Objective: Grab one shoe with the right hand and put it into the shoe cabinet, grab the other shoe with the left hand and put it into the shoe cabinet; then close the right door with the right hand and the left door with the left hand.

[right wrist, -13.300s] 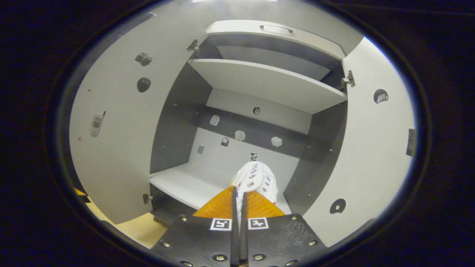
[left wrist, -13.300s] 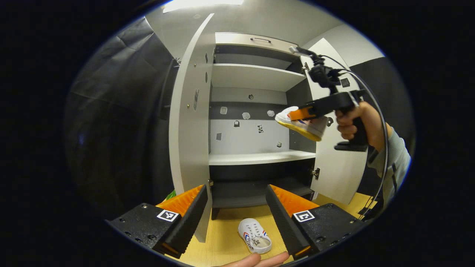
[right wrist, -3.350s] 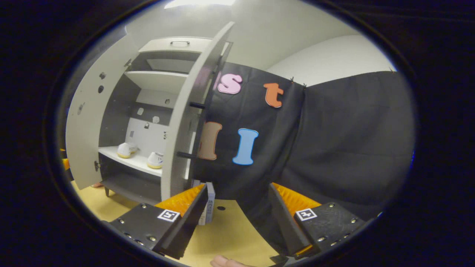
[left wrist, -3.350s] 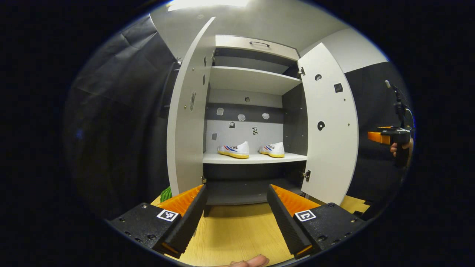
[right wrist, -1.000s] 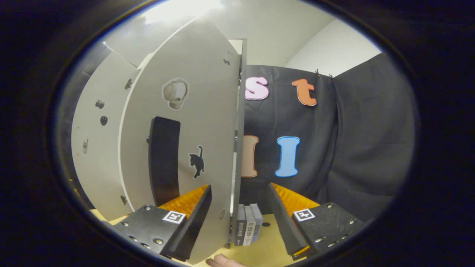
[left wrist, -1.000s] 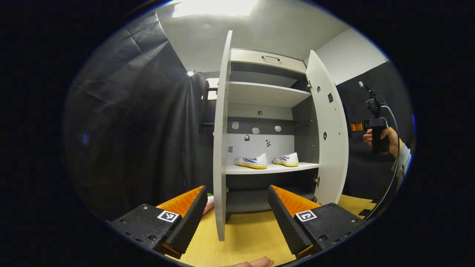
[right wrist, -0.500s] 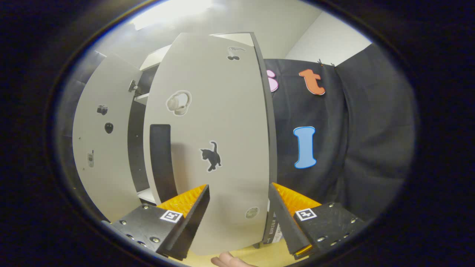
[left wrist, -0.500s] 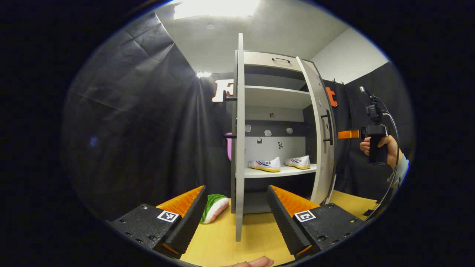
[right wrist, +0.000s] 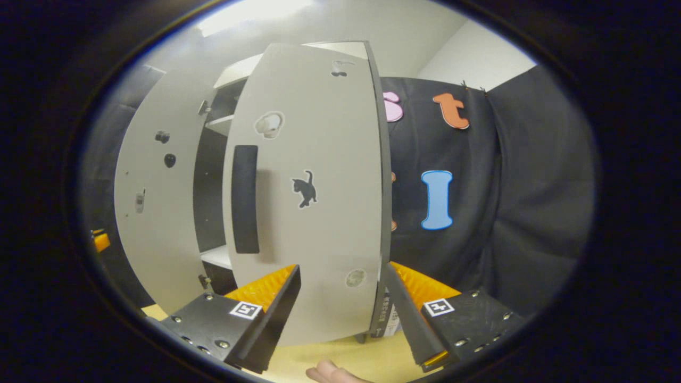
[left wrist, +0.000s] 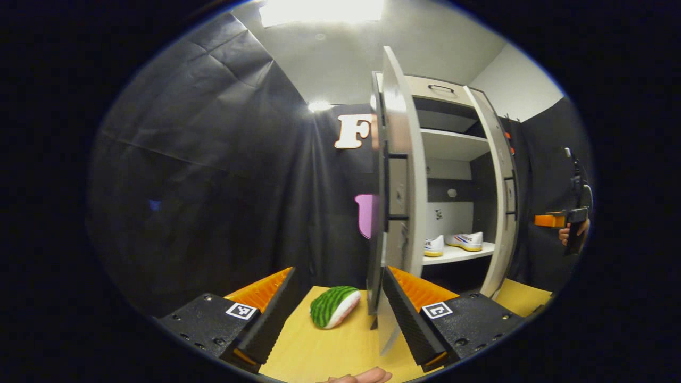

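Step in hand: closing the two doors of the tall white shoe cabinet (left wrist: 452, 159); both low white canvas shoes with yellow soles already lie on its middle shelf (left wrist: 457, 254), so only the doors are left, by my reading.
Right door: the flat white panel with a black bar handle (right wrist: 314, 191) stands part-swung, a dark gap remaining at its handle edge in the right gripper view.
Right claw: the right claw (right wrist: 343, 298) is spread wide and holds nothing, the door face just ahead between its fingers; whether it touches I cannot tell.
Left door: the matching white panel (left wrist: 396, 186) is seen almost edge-on, well ajar.
Left claw: the left claw (left wrist: 338, 303) is spread wide and empty, its right finger just beside the door's lower edge.
Doing it well: push flat on the outer face near the handle side, far from the hinges, with a slow steady swing; finish the right door first, then the left.
Risk: a fast shove may bounce a door back open.
Shoes: two, the nearer shoe (left wrist: 434, 246) and the farther shoe (left wrist: 467, 241).
Doors: two.
Claws: two.
Other: one green striped watermelon-slice plush (left wrist: 332, 307) on the yellow wooden worktop (left wrist: 330, 351).
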Motion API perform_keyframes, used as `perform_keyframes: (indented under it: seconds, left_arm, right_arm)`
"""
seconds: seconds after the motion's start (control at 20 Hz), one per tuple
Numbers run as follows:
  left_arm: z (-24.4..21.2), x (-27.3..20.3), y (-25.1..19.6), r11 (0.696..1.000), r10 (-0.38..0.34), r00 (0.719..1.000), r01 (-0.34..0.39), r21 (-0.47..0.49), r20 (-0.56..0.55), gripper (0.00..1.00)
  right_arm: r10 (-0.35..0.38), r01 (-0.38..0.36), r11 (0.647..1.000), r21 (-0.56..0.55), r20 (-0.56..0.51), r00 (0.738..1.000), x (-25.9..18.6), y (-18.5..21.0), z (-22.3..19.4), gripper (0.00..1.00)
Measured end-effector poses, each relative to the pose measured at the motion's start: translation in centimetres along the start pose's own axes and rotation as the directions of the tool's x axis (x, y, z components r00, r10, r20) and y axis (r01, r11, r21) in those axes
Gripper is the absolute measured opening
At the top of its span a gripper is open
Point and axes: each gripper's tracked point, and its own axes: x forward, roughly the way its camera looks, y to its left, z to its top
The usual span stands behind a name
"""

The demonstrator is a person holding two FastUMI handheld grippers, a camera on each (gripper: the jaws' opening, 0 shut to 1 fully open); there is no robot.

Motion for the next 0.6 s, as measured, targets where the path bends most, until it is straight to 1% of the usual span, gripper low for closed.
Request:
perform_keyframes:
  seconds: [0.05, 0.1, 0.15, 0.2, 0.25, 0.3, 0.35, 0.4, 0.5, 0.55, 0.6]
  left_arm:
    - [0.5, 0.7, 0.9, 1.000, 0.019, 1.000, -0.019, -0.001, -0.001, 0.97]
    - [1.0, 1.4, 1.7, 0.999, 0.032, 1.000, -0.032, -0.002, 0.001, 0.97]
    - [1.5, 1.8, 2.3, 0.999, 0.036, 0.999, -0.036, -0.005, 0.005, 0.95]
    - [2.0, 2.3, 2.9, 0.999, 0.040, 0.999, -0.040, -0.010, 0.012, 0.95]
    - [2.4, 3.0, 3.4, 0.999, 0.036, 0.999, -0.036, -0.006, 0.013, 0.95]
    - [2.7, 3.6, 4.0, 0.999, 0.033, 0.999, -0.033, -0.006, 0.013, 0.94]
    - [3.2, 4.2, 4.6, 0.999, 0.040, 0.999, -0.040, -0.017, 0.010, 0.94]
    - [3.4, 4.9, 5.2, 0.999, 0.038, 0.999, -0.038, -0.032, -0.004, 0.94]
    - [3.4, 5.5, 5.8, 0.998, 0.026, 0.999, -0.027, -0.061, -0.022, 0.94]
    - [3.3, 5.9, 6.1, 0.998, 0.025, 0.999, -0.027, -0.058, -0.033, 0.94]
    - [3.1, 6.4, 6.4, 0.998, 0.028, 0.999, -0.030, -0.051, -0.045, 0.94]
  right_arm:
    - [0.005, -0.005, 1.000, -0.006, 0.012, 1.000, -1.0, 0.4, -0.1, 0.95]
    - [0.011, -0.011, 1.000, 0.002, 0.018, 1.000, -2.1, 1.0, -0.1, 0.93]
    - [0.018, -0.019, 1.000, 0.007, 0.012, 1.000, -3.1, 1.6, -0.6, 0.96]
    - [0.039, -0.039, 0.999, 0.002, 0.003, 0.999, -4.2, 2.4, -1.0, 0.97]
    - [0.070, -0.070, 0.998, -0.005, 0.009, 0.997, -5.4, 3.6, -1.3, 0.97]
    - [0.083, -0.083, 0.997, -0.003, 0.010, 0.997, -6.3, 4.4, -1.6, 0.95]
    - [0.093, -0.093, 0.996, -0.010, 0.005, 0.996, -7.6, 5.0, -2.3, 0.94]
    - [0.101, -0.101, 0.995, -0.023, 0.013, 0.995, -8.7, 5.7, -2.6, 0.95]
    - [0.104, -0.102, 0.994, -0.047, 0.039, 0.994, -11.1, 6.7, -2.8, 0.92]
    - [0.100, -0.098, 0.994, -0.045, 0.051, 0.994, -12.1, 7.1, -2.9, 0.95]
    - [0.108, -0.106, 0.994, -0.033, 0.058, 0.992, -13.1, 7.8, -3.1, 0.95]
